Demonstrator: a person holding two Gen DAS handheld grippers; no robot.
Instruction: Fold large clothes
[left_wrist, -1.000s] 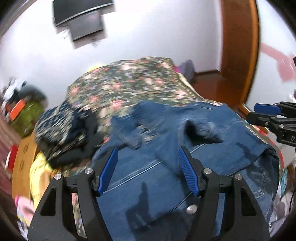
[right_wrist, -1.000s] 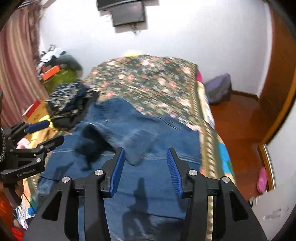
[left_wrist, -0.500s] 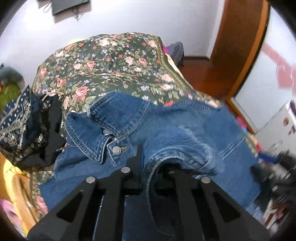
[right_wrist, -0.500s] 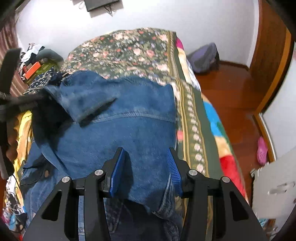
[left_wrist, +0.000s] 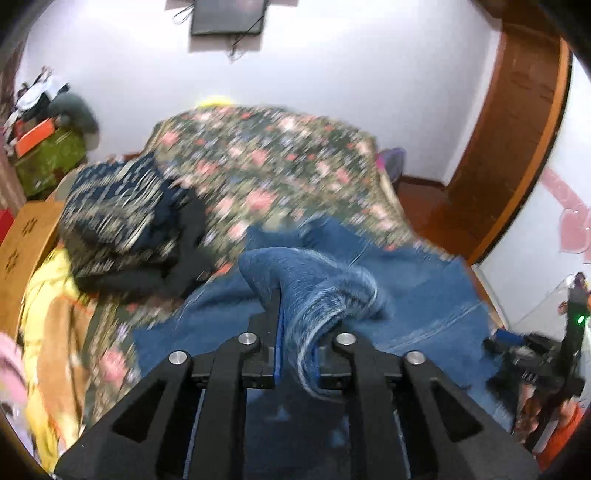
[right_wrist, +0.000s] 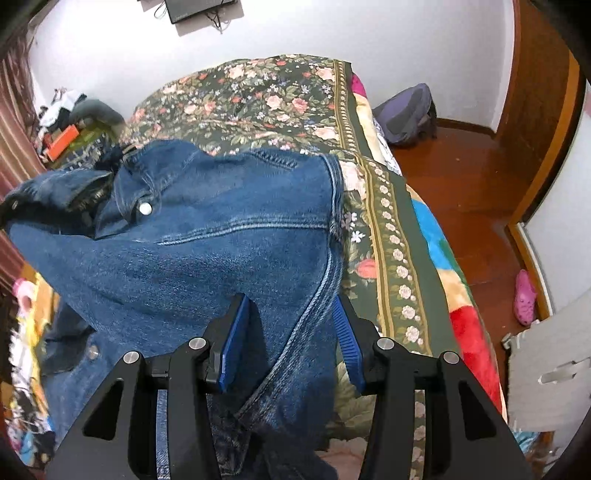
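A blue denim jacket (right_wrist: 207, 251) lies on the floral bedspread (right_wrist: 266, 96), collar and a metal button (right_wrist: 144, 209) toward the far left. My left gripper (left_wrist: 297, 350) is shut on a fold of the jacket (left_wrist: 317, 291) and holds it raised above the rest of the denim (left_wrist: 417, 295). My right gripper (right_wrist: 288, 339) is open, its blue pads on either side of the jacket's near side seam. It also shows at the right edge of the left wrist view (left_wrist: 532, 358), blurred.
A heap of dark patterned clothes (left_wrist: 118, 218) lies on the bed's left side, with yellow cloth (left_wrist: 48, 295) below it. A purple bag (right_wrist: 406, 114) and a pink shoe (right_wrist: 524, 295) sit on the wooden floor right of the bed.
My left gripper closed on a jacket fold and lifted it. My right gripper moved down to the jacket's near right edge, staying open.
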